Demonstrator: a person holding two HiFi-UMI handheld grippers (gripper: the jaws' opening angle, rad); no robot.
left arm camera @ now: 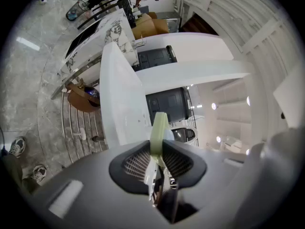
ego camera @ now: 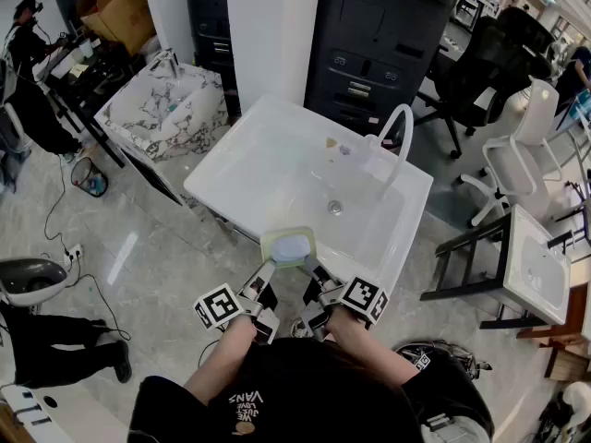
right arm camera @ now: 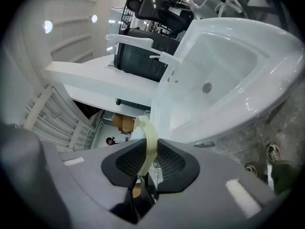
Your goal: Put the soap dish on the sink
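A pale green soap dish (ego camera: 289, 245) with a light blue inside hangs over the near rim of the white sink (ego camera: 240, 160). My left gripper (ego camera: 269, 270) is shut on its left edge, and that green rim (left arm camera: 158, 132) stands clamped edge-on between the jaws in the left gripper view. My right gripper (ego camera: 311, 273) is shut on the dish's right edge, where the rim (right arm camera: 147, 140) sits pinched between the black pads. The sink basin with its drain (ego camera: 335, 208) and a curved white faucet (ego camera: 399, 129) lies just beyond the dish.
A marble-patterned sink (ego camera: 166, 109) stands at the back left. A dark cabinet (ego camera: 379, 40) rises behind the white sink. Office chairs (ego camera: 522, 146) and another white basin (ego camera: 540, 266) stand to the right. Cables and a person's legs (ego camera: 55, 353) lie on the floor at the left.
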